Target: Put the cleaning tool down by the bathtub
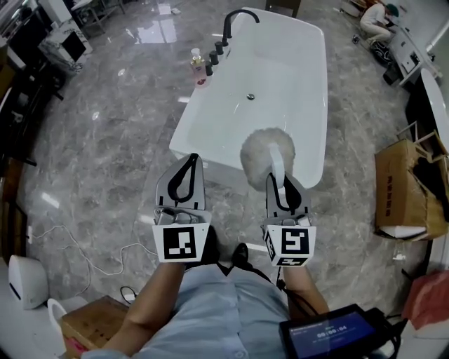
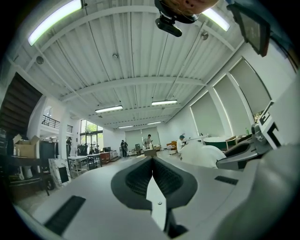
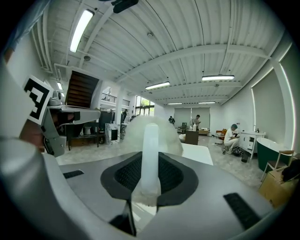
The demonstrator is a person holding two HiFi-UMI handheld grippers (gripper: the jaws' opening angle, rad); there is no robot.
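Observation:
The cleaning tool is a fluffy white round brush (image 1: 266,158) on a white handle (image 3: 150,157). My right gripper (image 1: 282,184) is shut on that handle, holding the brush head up and out over the near end of the white bathtub (image 1: 309,91). In the right gripper view the fluffy head (image 3: 147,133) stands just beyond the jaws. My left gripper (image 1: 186,175) hangs beside it to the left, shut and empty, above the tub's near left corner. In the left gripper view its jaws (image 2: 152,176) meet with nothing between them.
A black faucet (image 1: 235,21) and several bottles (image 1: 200,66) line the tub's far left rim. An open cardboard box (image 1: 403,186) stands to the right, another box (image 1: 88,322) and a white appliance (image 1: 24,280) at lower left. A person crouches at the far right (image 1: 379,21).

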